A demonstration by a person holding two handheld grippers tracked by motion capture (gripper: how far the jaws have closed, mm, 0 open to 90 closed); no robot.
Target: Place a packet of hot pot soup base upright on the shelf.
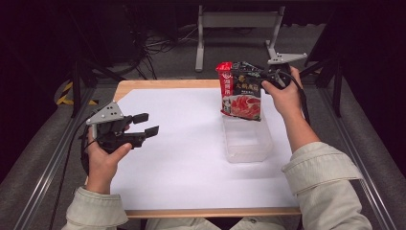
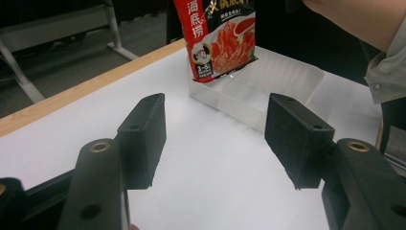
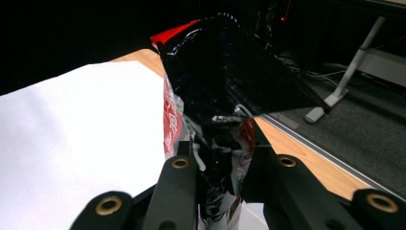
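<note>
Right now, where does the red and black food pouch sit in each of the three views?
High view: pouch upper centre-right, hanging over the clear tray.
Left gripper view: pouch top centre, above the tray.
Right gripper view: pouch centre, clamped between the jaws.
Shared landmark: the white table sheet.

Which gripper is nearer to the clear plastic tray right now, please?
Right. The right gripper holds the sauce packet just above the tray's far end; the left gripper hangs open well off toward the table's left.
</note>
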